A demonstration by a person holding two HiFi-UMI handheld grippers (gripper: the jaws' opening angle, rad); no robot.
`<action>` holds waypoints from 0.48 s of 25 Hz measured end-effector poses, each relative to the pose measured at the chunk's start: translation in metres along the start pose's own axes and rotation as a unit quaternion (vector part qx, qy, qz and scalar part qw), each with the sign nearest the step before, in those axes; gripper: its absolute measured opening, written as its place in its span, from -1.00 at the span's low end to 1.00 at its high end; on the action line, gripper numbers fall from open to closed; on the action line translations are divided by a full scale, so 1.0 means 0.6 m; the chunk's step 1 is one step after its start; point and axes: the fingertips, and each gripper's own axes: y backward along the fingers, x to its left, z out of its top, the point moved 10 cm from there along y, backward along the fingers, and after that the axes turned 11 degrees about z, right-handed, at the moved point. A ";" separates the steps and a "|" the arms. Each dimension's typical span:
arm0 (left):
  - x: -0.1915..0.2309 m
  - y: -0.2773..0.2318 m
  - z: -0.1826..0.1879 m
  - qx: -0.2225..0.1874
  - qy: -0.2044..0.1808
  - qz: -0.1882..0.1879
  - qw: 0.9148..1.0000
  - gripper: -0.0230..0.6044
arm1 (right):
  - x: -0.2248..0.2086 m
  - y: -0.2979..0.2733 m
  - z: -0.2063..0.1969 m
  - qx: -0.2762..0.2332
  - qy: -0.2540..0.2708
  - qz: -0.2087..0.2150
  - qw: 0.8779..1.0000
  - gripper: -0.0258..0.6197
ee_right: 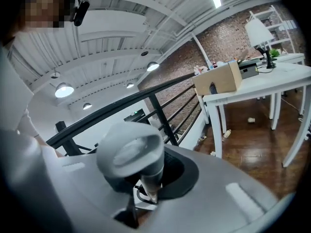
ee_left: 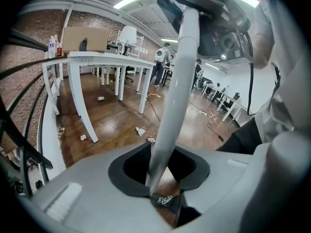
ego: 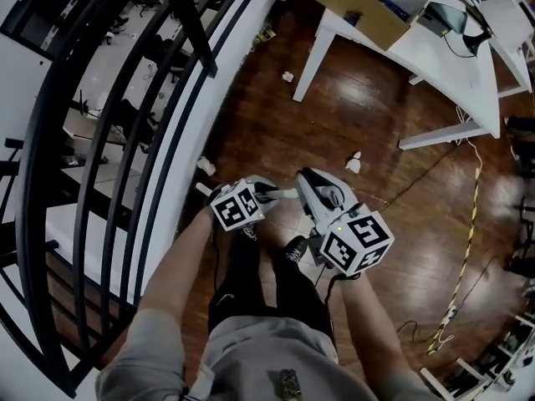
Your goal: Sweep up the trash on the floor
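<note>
Left gripper [ee_left: 158, 183]: jaws closed around grey pole [ee_left: 177, 96], pole seated in dark notch, slanting up to top of frame. Beyond: dark wood floor [ee_left: 121, 118], crumpled paper scraps [ee_left: 140, 131] scattered near white table [ee_left: 104, 58]. Cardboard box [ee_left: 85, 39] on tabletop. Black railing [ee_left: 19, 125] at left. Person [ee_left: 159, 62] standing far back.
</note>
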 end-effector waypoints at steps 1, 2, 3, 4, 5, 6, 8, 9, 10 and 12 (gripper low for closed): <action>0.019 -0.007 -0.008 0.004 -0.003 -0.010 1.000 -0.64 | -0.009 -0.017 -0.004 0.000 -0.011 -0.014 1.000 -0.77; 0.038 -0.013 -0.016 0.008 -0.006 -0.019 1.000 -0.63 | -0.018 -0.033 -0.008 0.000 -0.022 -0.027 0.999 -0.77; 0.055 -0.019 -0.023 0.010 -0.008 -0.025 1.000 -0.62 | -0.027 -0.047 -0.011 -0.001 -0.032 -0.040 0.999 -0.78; 0.072 -0.025 -0.028 0.013 -0.009 -0.029 0.999 -0.62 | -0.035 -0.058 -0.014 -0.003 -0.040 -0.053 0.998 -0.78; 0.086 -0.032 -0.032 0.016 -0.008 -0.032 0.999 -0.61 | -0.042 -0.067 -0.016 -0.006 -0.046 -0.065 0.997 -0.78; 0.100 -0.039 -0.033 0.018 -0.004 -0.036 0.999 -0.59 | -0.048 -0.073 -0.017 -0.010 -0.048 -0.078 0.996 -0.78; 0.120 -0.057 -0.030 0.016 0.008 -0.047 0.999 -0.55 | -0.060 -0.077 -0.015 -0.017 -0.048 -0.102 0.994 -0.78; 0.127 -0.067 -0.024 0.013 0.008 -0.055 0.998 -0.54 | -0.066 -0.076 -0.013 -0.021 -0.049 -0.114 0.992 -0.78; 0.132 -0.077 -0.017 0.011 0.004 -0.065 0.998 -0.54 | -0.073 -0.072 -0.011 -0.025 -0.054 -0.127 0.990 -0.78; 0.130 -0.096 0.001 0.007 -0.010 -0.088 0.996 -0.54 | -0.086 -0.055 -0.010 -0.037 -0.072 -0.155 0.985 -0.78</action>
